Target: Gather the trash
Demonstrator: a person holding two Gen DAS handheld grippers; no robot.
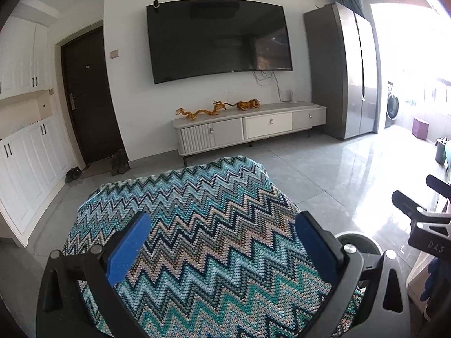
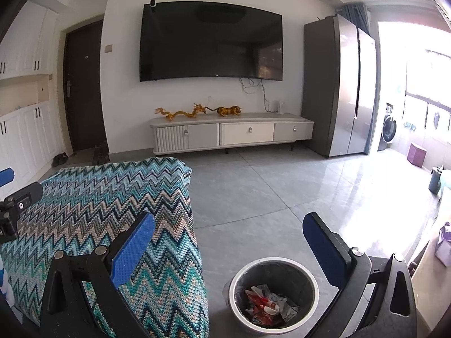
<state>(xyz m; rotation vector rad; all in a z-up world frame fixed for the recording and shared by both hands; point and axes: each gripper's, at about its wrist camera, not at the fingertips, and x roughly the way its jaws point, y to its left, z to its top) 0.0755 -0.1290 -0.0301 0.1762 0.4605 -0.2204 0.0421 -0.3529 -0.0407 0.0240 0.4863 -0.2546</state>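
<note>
Both grippers empty above the zigzag-covered seat
Left gripper [image 1: 222, 242] and right gripper [image 2: 228, 242] gape wide; wrappers [image 2: 267, 304] lie in the trash bin [image 2: 239, 278] on the floor; scan the cover [image 1: 197, 197] for leftovers

Daylit room, both fisheye views sharp, right side blown out.
Light floods in from the balcony opening [image 2: 414, 84], far right of the fingers; it clips to white and throws glare on the floor tiles [image 2: 352, 186] ahead. Edges bend strongly, corners vignette black; no motion blur.
</note>
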